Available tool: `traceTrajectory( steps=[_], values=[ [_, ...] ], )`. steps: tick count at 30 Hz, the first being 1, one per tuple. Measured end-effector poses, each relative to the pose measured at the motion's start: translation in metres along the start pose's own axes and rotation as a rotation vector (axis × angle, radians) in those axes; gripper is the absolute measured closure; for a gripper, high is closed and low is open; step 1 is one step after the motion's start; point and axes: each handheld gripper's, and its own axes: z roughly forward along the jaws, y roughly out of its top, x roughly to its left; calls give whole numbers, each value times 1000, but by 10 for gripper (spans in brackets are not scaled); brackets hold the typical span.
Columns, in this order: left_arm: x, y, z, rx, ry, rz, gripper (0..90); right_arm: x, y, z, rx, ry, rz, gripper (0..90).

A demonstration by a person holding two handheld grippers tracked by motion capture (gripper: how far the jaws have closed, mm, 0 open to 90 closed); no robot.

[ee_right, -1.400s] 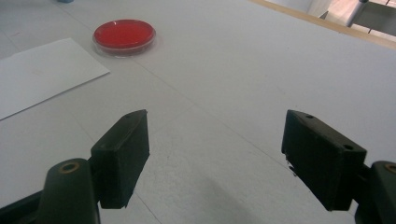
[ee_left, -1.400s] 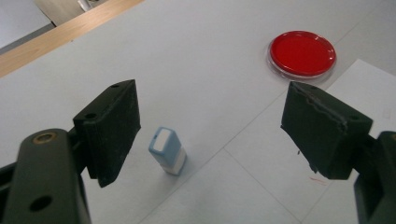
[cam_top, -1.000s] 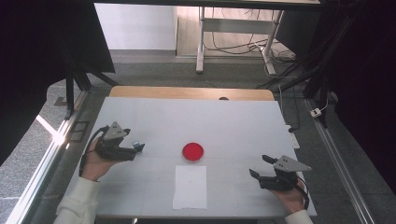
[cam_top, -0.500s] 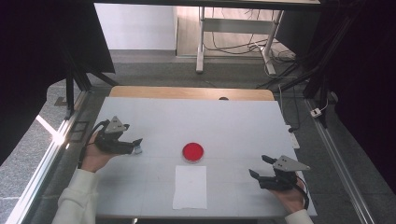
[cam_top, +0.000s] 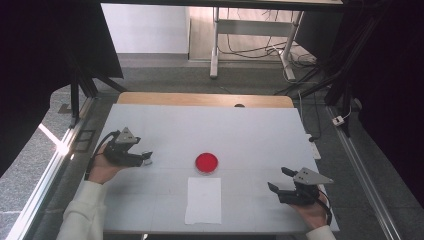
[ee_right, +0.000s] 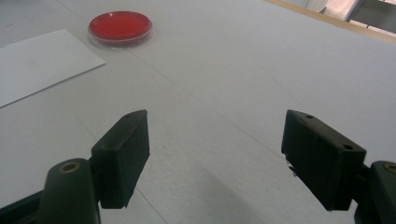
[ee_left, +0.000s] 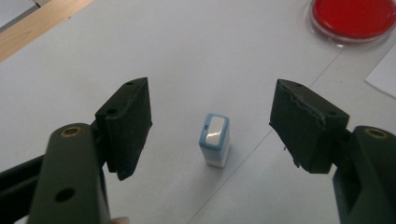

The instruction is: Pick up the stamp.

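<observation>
A small blue-and-white block (ee_left: 215,140) stands upright on the white table (cam_top: 250,135), between the jaws of my left gripper (ee_left: 213,105). The jaws are wide apart and touch nothing. In the high view the left gripper (cam_top: 142,156) is at the table's left, with the block (cam_top: 148,161) at its tips. A red round dish (cam_top: 206,163) sits mid-table, and a white sheet of paper (cam_top: 203,200) lies just in front of it. My right gripper (cam_top: 278,178) rests open at the front right, and in its own view the right gripper (ee_right: 217,126) has only bare table between its fingers.
A wooden strip (cam_top: 205,99) runs along the table's far edge. Metal rails flank both sides. In the right gripper view the red dish (ee_right: 120,25) and the paper (ee_right: 37,65) lie far off to the upper left.
My left gripper has shifted slightly up the table and turned a little toward the block. The right gripper, the dish and the paper have stayed put.
</observation>
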Motion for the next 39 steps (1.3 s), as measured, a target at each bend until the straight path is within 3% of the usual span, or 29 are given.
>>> traceTrajectory(
  steps=[14, 23, 39],
  values=[
    [0, -8, 13, 32, -6, 25, 344, 0, -1, 0, 5, -4, 2, 231],
    [-2, -11, 20, 47, -33, 58, 438, 0, -1, 0, 8, -3, 1, 231],
    [-1, -14, 23, 68, -31, 95, 586, 0, -2, 0, 11, 2, -2, 231]
  ],
)
